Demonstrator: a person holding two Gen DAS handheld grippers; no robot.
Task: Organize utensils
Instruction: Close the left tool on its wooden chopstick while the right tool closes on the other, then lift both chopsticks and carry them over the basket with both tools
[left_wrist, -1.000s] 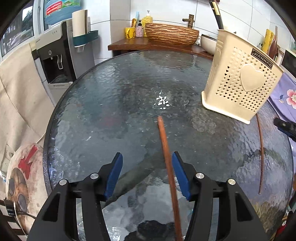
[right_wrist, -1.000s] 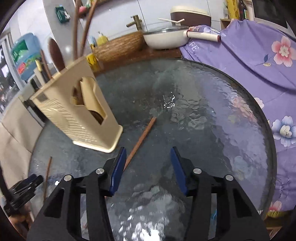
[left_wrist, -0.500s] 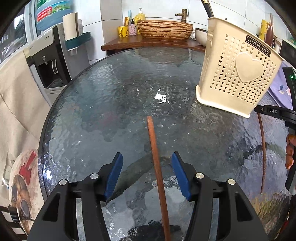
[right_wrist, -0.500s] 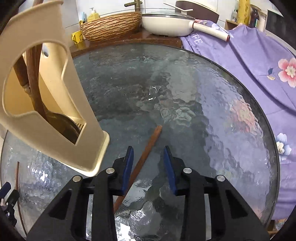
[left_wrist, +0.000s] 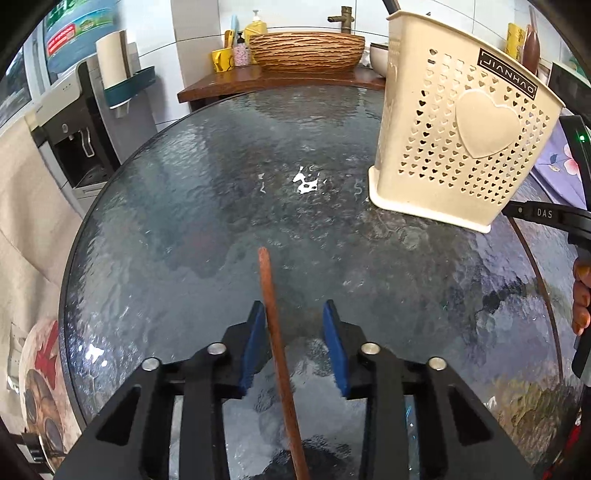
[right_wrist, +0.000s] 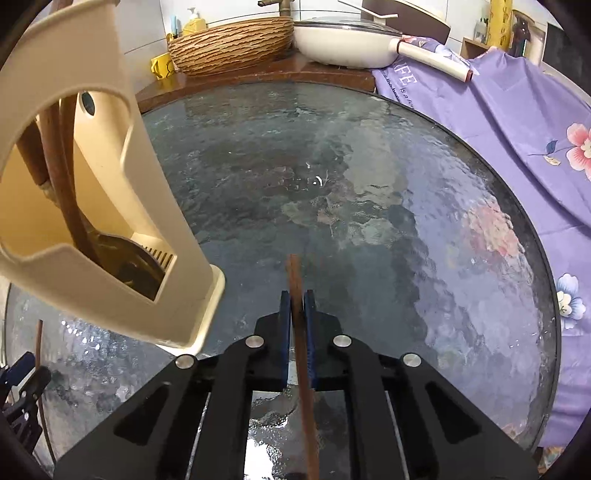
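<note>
The round surface (left_wrist: 177, 206) of dark rippled glass fills most of both views, with a purple flowered cloth (right_wrist: 517, 122) along its right edge in the right wrist view. On it stands a cream plastic utensil holder (left_wrist: 458, 147) with small heart-shaped holes and one large raised heart; from the right wrist view its open side (right_wrist: 110, 206) shows brown wooden handles and a dark utensil standing inside. Behind the surface a wooden shelf carries a woven basin (left_wrist: 306, 50) and a white pan (right_wrist: 343, 42) with a lid. The right gripper (right_wrist: 297, 299) has its blue fingers clenched on a brown wooden chopstick (right_wrist: 295, 280), whose tip sticks out forward just past them, close to the holder's base. The left gripper (left_wrist: 294, 308) is closing, and a second brown chopstick (left_wrist: 269, 295) lies on the glass between its fingers, touching or almost touching the left one, while the right one is clearly apart from it. This chopstick points toward the middle of the surface, well apart from the holder.
</note>
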